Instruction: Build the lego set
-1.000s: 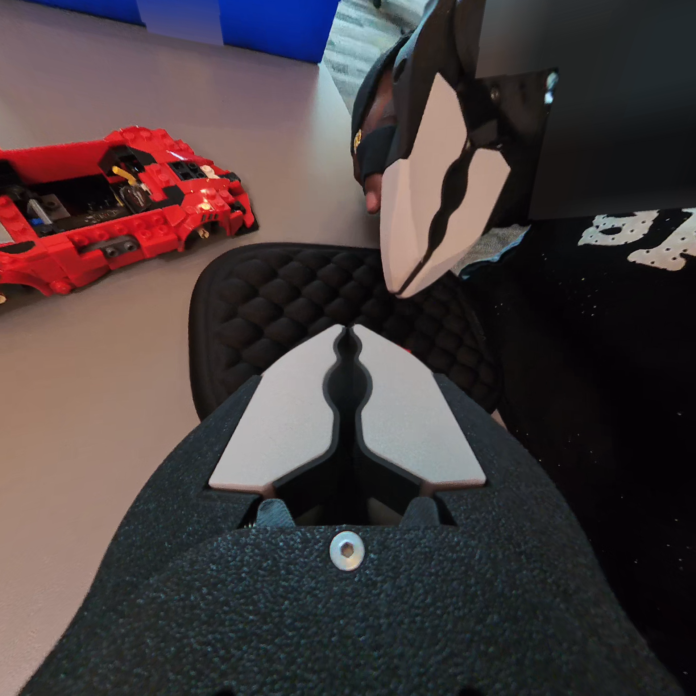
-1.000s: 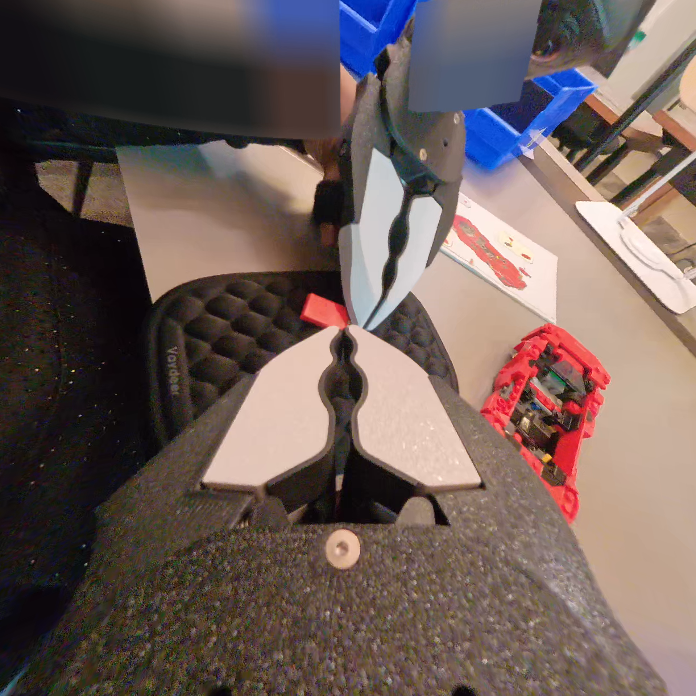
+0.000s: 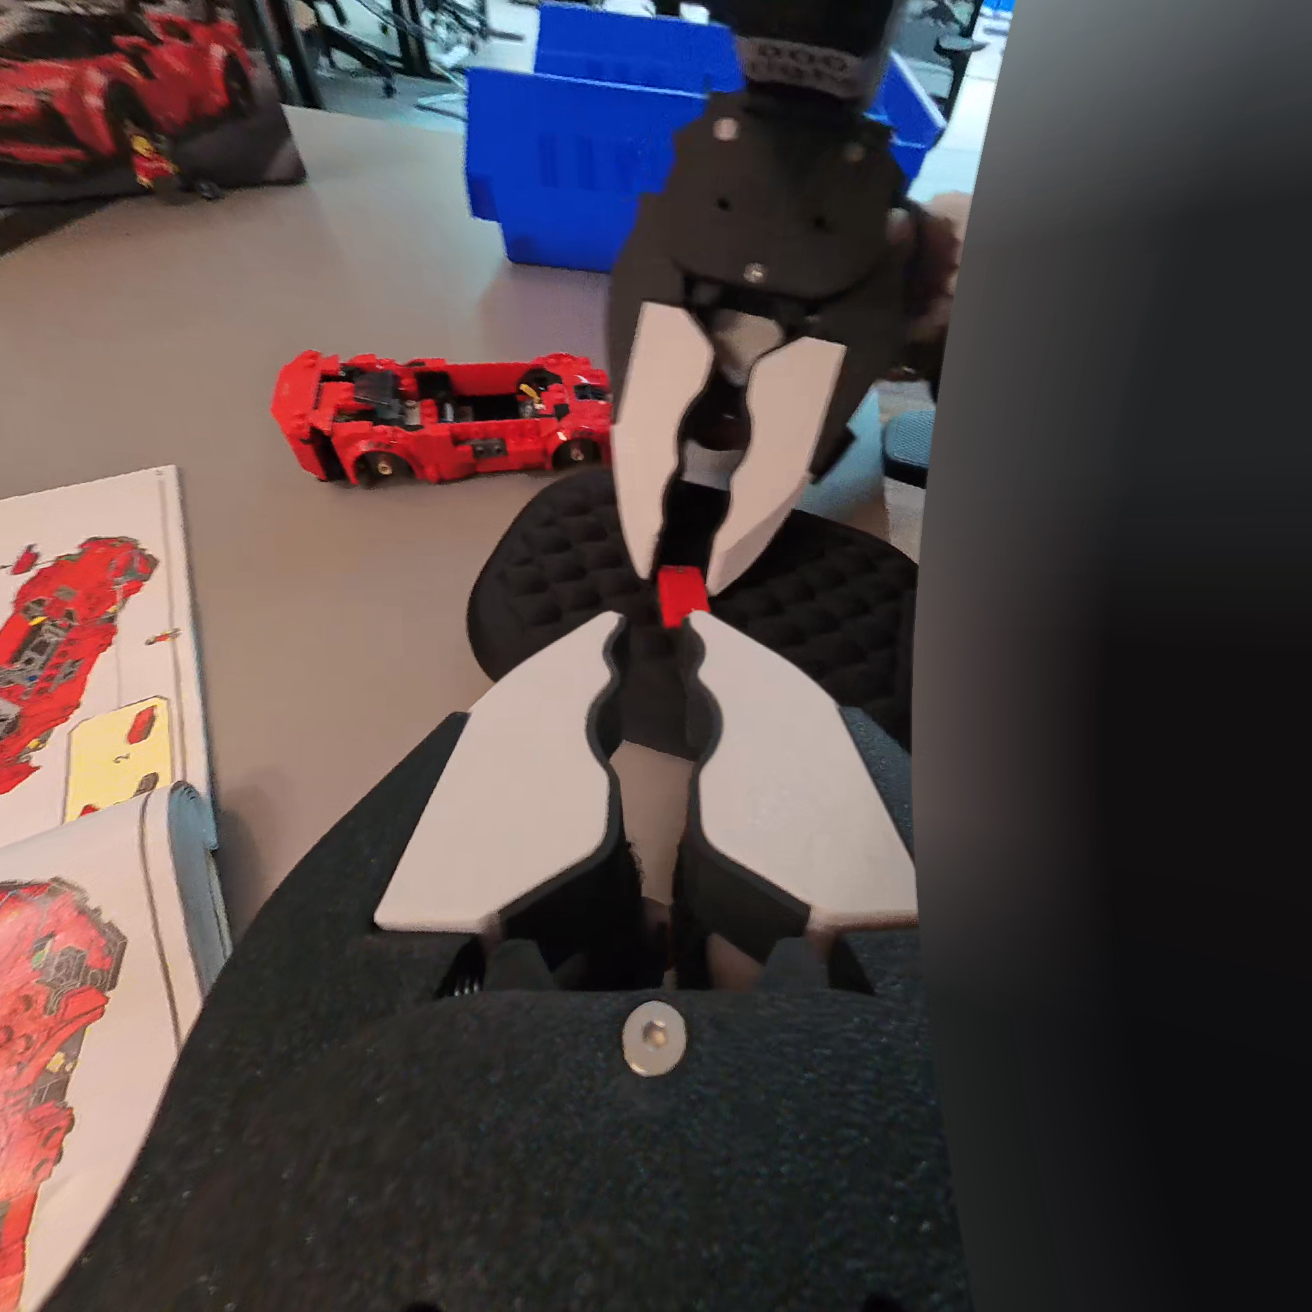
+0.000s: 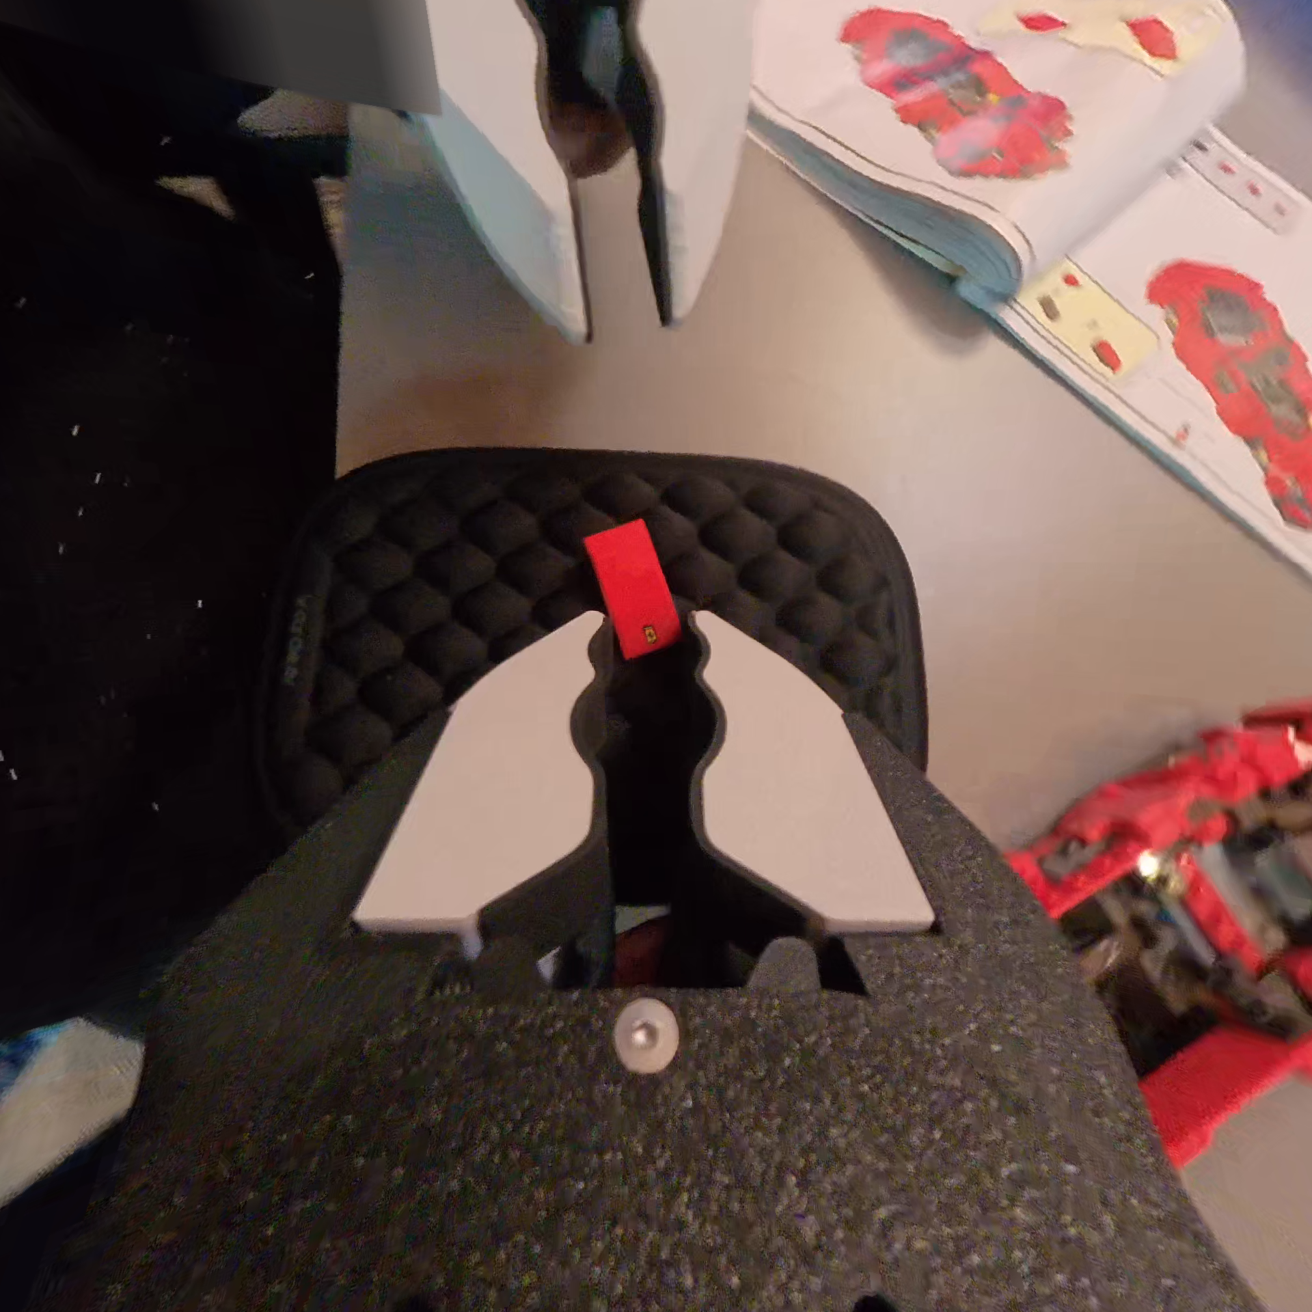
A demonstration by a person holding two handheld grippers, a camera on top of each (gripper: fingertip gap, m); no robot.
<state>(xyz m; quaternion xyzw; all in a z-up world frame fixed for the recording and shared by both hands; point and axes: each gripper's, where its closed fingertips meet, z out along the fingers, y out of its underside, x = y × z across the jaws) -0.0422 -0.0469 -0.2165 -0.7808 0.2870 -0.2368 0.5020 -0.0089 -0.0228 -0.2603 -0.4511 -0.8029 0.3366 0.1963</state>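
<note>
Our two tongs have drawn apart and both now stand parted: right tongs (image 4: 646, 616) pinch the red brick (image 4: 634, 595) at its tips above the black pad (image 4: 802, 561); left tongs (image 3: 657, 619) hold nothing. The red car (image 3: 440, 415) sits on the desk (image 3: 319, 582).

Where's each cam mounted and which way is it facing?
Left wrist: on the left gripper, facing across the table at the right gripper and Lego car; own fingers show.
Right wrist: on the right gripper, facing down at the black pad; own fingers pinch a red piece.
Shared: pad, car, red piece, manual, both grippers.
</note>
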